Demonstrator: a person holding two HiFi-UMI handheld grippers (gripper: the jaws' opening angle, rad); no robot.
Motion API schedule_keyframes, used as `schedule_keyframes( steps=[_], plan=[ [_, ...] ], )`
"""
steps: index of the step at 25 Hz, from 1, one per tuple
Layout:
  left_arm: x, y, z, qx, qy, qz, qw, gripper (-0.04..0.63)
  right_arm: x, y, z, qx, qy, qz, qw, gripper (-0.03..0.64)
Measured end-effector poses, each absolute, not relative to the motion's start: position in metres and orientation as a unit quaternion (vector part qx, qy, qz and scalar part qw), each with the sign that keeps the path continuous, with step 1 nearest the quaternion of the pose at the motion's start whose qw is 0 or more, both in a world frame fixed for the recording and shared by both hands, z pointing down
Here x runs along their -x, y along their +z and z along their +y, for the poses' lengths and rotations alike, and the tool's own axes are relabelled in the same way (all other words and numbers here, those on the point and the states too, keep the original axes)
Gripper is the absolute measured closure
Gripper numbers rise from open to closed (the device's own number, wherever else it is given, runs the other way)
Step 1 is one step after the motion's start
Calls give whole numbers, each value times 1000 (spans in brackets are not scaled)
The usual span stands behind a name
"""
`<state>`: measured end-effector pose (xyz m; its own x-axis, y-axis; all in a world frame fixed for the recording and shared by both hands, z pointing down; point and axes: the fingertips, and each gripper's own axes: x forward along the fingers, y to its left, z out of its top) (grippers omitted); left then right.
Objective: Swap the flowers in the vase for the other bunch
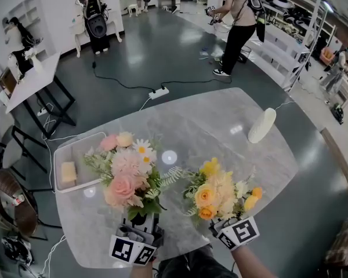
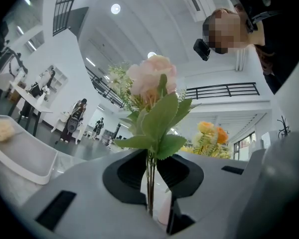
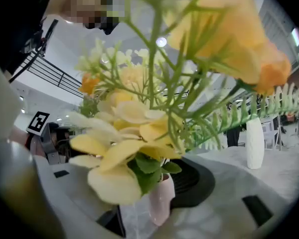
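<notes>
At the near edge of the desk (image 1: 209, 126), the left tongs (image 1: 140, 223) pinch the pink bunch (image 1: 124, 178) by its stems. The yellow bunch (image 1: 217, 196) sits unpressed between the wide-open right tongs (image 1: 221, 225). Draw those back clear, then feed the pink stems into the empty white vase (image 1: 261, 125) beyond.

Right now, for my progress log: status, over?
Left gripper shut on pink bunch. Right gripper open, yellow bunch at its jaws. White vase empty, nothing blocking it.
</notes>
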<state>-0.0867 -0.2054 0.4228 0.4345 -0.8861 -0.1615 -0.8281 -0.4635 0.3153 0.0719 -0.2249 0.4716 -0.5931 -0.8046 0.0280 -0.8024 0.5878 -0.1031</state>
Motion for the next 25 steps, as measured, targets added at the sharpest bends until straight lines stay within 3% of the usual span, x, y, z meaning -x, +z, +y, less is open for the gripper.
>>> schedule_keyframes(
  steps=[25],
  plan=[
    [85, 416, -202, -843, -154, -506, 98, 522, -84, 492, -219, 465, -84, 881, -9, 382]
  ],
)
